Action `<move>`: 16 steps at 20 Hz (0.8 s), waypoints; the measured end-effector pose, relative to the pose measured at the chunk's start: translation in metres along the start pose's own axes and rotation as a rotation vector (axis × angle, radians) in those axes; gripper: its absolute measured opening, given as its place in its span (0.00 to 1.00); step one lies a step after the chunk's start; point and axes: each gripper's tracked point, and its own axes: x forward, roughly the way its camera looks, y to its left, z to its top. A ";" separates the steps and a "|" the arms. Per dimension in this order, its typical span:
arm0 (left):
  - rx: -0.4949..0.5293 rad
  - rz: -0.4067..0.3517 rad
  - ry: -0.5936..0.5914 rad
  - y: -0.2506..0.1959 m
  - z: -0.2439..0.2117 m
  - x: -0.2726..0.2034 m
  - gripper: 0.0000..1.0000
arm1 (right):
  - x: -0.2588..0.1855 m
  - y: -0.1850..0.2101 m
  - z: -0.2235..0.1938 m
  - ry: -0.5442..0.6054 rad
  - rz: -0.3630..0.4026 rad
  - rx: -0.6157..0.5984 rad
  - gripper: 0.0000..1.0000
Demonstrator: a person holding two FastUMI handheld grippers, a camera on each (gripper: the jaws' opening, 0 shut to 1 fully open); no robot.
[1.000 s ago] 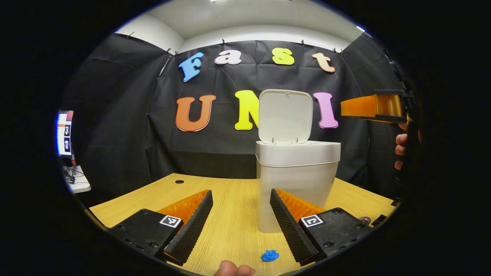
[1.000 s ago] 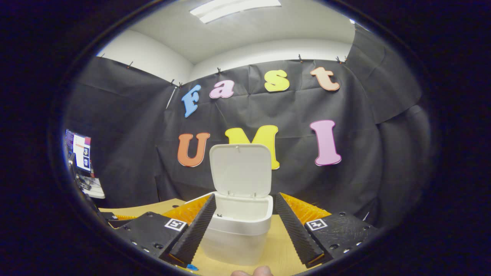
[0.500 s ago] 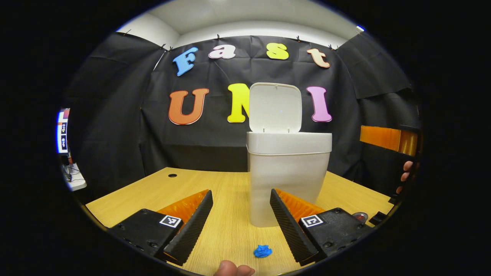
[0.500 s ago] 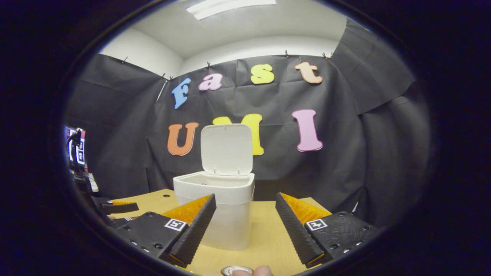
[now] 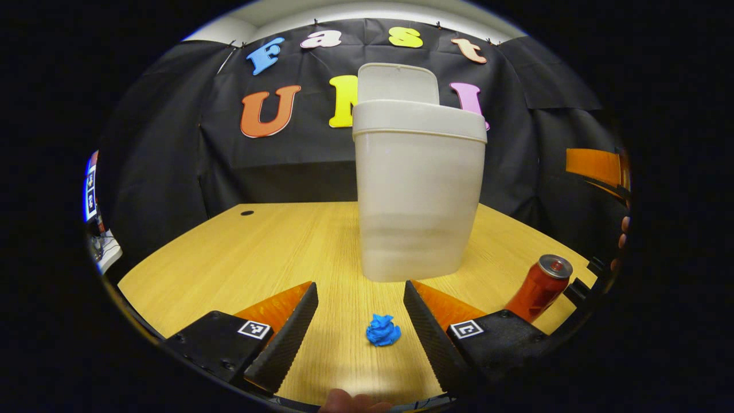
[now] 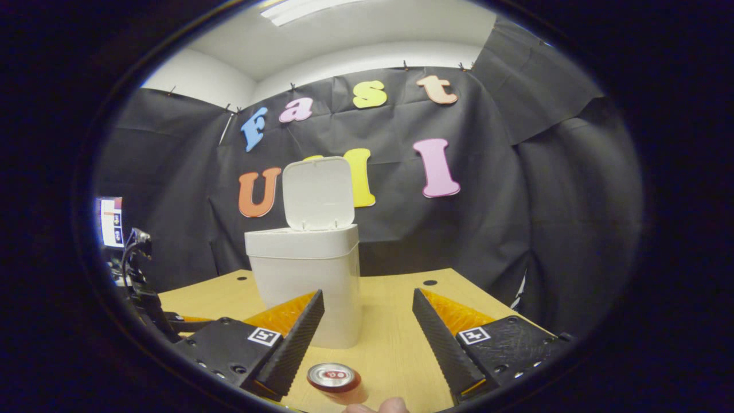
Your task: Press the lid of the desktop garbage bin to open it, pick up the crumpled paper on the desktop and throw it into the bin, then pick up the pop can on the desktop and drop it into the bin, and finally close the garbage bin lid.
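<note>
The white bin (image 5: pixel 418 189) stands on the wooden desk with its lid (image 5: pixel 398 83) raised behind it; in the right gripper view the bin (image 6: pixel 307 287) and its upright lid (image 6: pixel 318 194) stand left of centre. A small blue crumpled paper (image 5: pixel 383 331) lies on the desk between the fingers of my left gripper (image 5: pixel 358 327), which is open and low over it. The red pop can (image 5: pixel 539 289) stands upright to the bin's right. My right gripper (image 6: pixel 367 338) is open above the can's top (image 6: pixel 334 377). The right gripper's body (image 5: pixel 596 166) shows at the far right of the left gripper view.
The wooden desk (image 5: pixel 258 246) has a small round hole (image 5: pixel 247 213) at its back left and another (image 6: pixel 429 283) behind the bin. A monitor (image 6: pixel 112 221) and cables sit off the desk's left side. Black cloth walls close in the back and right.
My left gripper has dropped low toward the desk, bringing the blue paper between its fingers. My right gripper has pulled back from over the bin and lowered, with the can's top now below it.
</note>
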 end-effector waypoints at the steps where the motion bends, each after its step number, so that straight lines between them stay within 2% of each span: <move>1: -0.010 -0.005 0.025 -0.005 -0.011 0.000 0.98 | -0.003 -0.003 -0.003 -0.001 -0.008 0.000 0.95; 5: -0.025 -0.001 0.103 -0.011 -0.039 0.003 0.98 | -0.010 -0.008 -0.016 -0.011 -0.020 -0.067 0.92; 7: -0.033 0.002 0.133 -0.012 -0.046 0.005 0.98 | -0.011 -0.012 -0.019 -0.014 -0.032 -0.105 0.95; 13: -0.046 0.013 0.220 -0.014 -0.066 0.016 0.98 | -0.011 -0.009 -0.042 0.041 -0.004 -0.055 0.96; 15: -0.031 0.029 0.214 -0.011 -0.064 0.016 0.96 | -0.013 -0.012 -0.044 0.044 -0.010 -0.052 0.96; 16: -0.019 0.042 0.228 -0.009 -0.068 0.015 0.90 | -0.014 -0.013 -0.045 0.046 -0.013 -0.053 0.95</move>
